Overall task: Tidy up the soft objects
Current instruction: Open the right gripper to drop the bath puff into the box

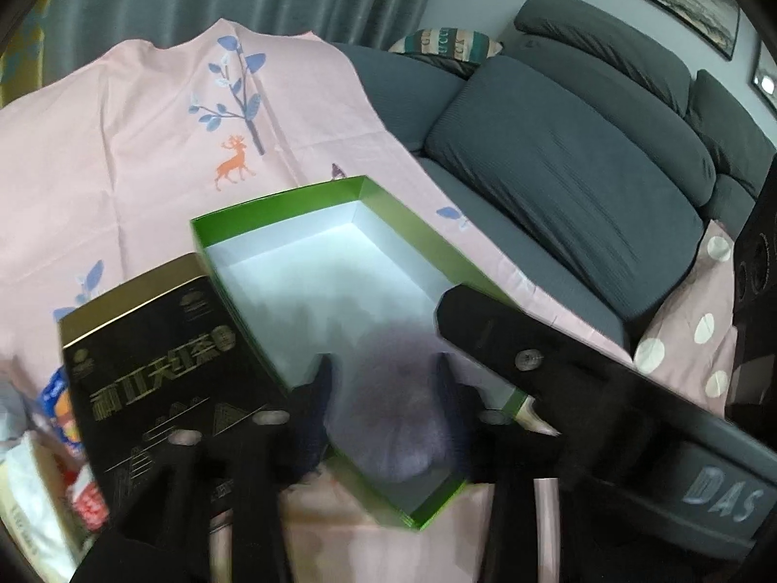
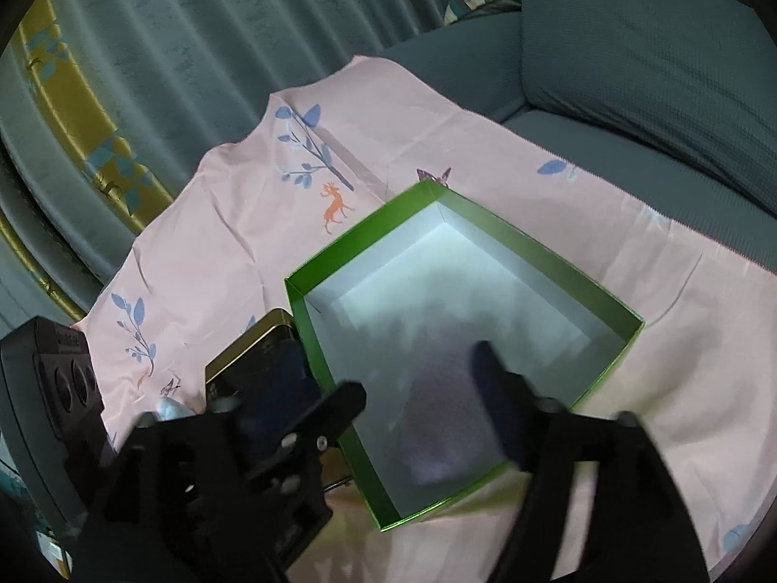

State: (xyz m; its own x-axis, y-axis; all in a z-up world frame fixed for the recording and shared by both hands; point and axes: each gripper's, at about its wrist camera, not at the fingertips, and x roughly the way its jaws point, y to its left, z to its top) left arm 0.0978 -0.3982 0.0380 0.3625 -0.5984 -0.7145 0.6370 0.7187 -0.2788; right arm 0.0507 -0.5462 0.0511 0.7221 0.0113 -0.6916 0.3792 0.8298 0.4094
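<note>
Sitting at the near end of the green box (image 1: 272, 204) is a soft, fuzzy greyish-purple thing (image 1: 393, 418), blurry in both views so I can't say what exactly it is, maybe a rolled sock or small plush. It's down on the white floor of the box, close to the near wall.

Left gripper (image 1: 383, 379) hangs right over it with its jaws spread, one finger on each side of the soft thing, and as far as I can tell the pads aren't pressing on it. Right gripper (image 2: 417, 388) is over the same end of the box (image 2: 534, 243), jaws also wide apart, nothing pinched between them. Each gripper shows up in the other's view, crowded close together.

Just beside the box on its left is a black and gold tin (image 1: 160, 369) with gold lettering, touching or nearly touching the box wall. Everything sits on a pink cloth (image 1: 121, 145) printed with a blue tree and an orange deer, spread over a grey sofa (image 1: 582, 170). Grey-green curtains (image 2: 194, 24) hang behind, and there's a pink polka-dot cushion (image 1: 689, 340) off to the right.
</note>
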